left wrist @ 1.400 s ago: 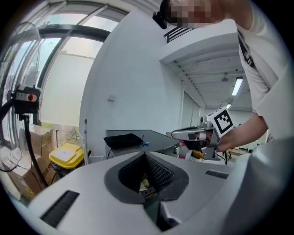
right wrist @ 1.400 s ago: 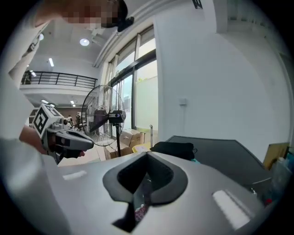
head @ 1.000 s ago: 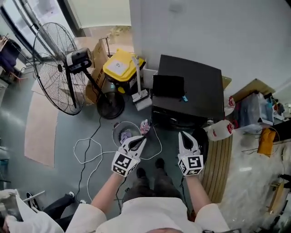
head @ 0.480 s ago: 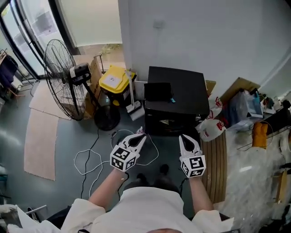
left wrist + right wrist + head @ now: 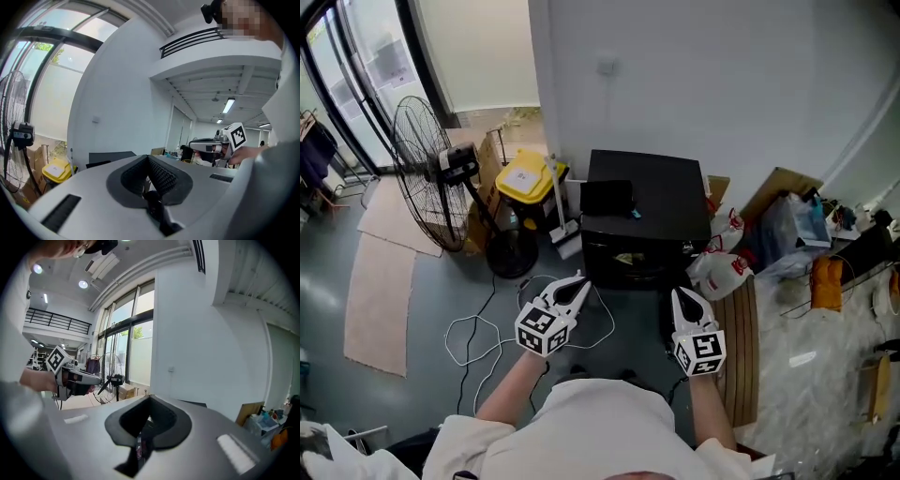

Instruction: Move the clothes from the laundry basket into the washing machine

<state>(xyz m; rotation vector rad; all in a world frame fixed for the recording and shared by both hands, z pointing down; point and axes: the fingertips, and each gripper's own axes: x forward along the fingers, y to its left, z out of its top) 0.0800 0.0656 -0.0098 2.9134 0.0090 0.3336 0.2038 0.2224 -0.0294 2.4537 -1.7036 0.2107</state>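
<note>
The washing machine (image 5: 647, 202) is a black box against the white wall, ahead of me in the head view. Its dark top shows in the left gripper view (image 5: 110, 157). My left gripper (image 5: 578, 280) hangs in front of its lower left corner, jaws brought to a point with nothing between them (image 5: 148, 159). My right gripper (image 5: 680, 292) is held level at the machine's lower right, also shut and empty (image 5: 149, 399). Neither touches the machine. The left gripper covers the spot on the floor where the laundry basket stood, so the basket and clothes are hidden.
A standing fan (image 5: 422, 173) and a yellow-lidded bin (image 5: 525, 178) stand left of the machine. White cable (image 5: 473, 333) loops over the floor. Bags and a white jug (image 5: 727, 267) crowd the right side, beside a wooden slatted board (image 5: 741, 347).
Both grippers have risen and the head view has pulled back. The basket with clothes, visible by the left gripper a second ago, is now hidden. Jaws stayed shut.
</note>
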